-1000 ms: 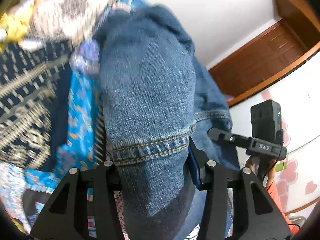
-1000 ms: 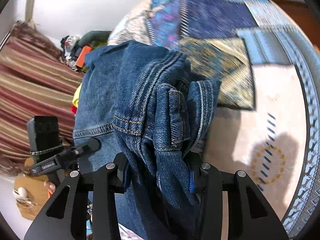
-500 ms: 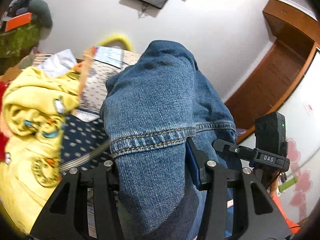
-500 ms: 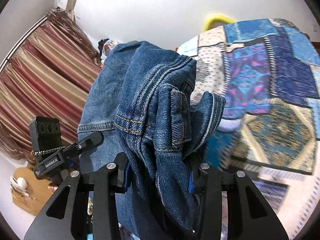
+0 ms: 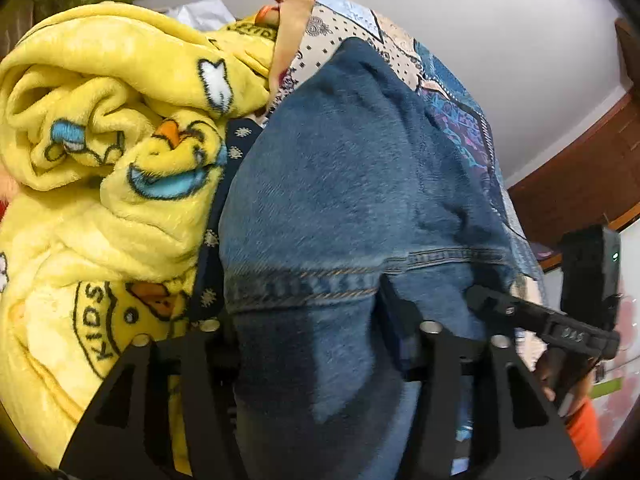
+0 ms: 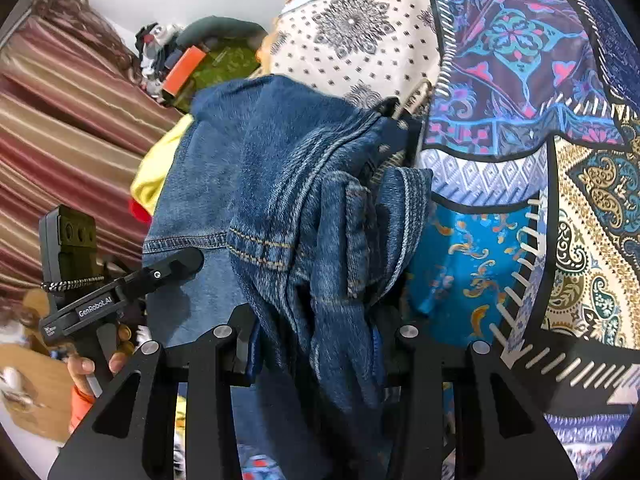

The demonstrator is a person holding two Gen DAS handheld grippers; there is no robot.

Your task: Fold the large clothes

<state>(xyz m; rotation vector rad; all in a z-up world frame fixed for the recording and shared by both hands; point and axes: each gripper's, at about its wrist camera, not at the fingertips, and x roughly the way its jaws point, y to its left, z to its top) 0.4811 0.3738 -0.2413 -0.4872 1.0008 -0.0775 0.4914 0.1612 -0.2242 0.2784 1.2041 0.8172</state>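
A pair of blue denim jeans (image 5: 344,184) hangs between both grippers above a bed. My left gripper (image 5: 308,332) is shut on a hemmed edge of the jeans, and the cloth fills the middle of the left wrist view. My right gripper (image 6: 316,332) is shut on a bunched, seamed part of the same jeans (image 6: 280,184). The right gripper (image 5: 560,328) shows at the right edge of the left wrist view; the left gripper (image 6: 120,292) shows at the left of the right wrist view. The fingertips of both are hidden by denim.
A crumpled yellow fleece blanket with duck prints (image 5: 104,168) lies left of the jeans. A patchwork bedspread (image 6: 520,92) covers the bed under and right of them. Striped red curtains (image 6: 60,120), a clutter pile (image 6: 200,64) and a wooden door (image 5: 592,168) border the room.
Both grippers have swung with the jeans from facing the wall down toward the bed. The yellow blanket now fills the left of the left wrist view. The grips are unchanged.
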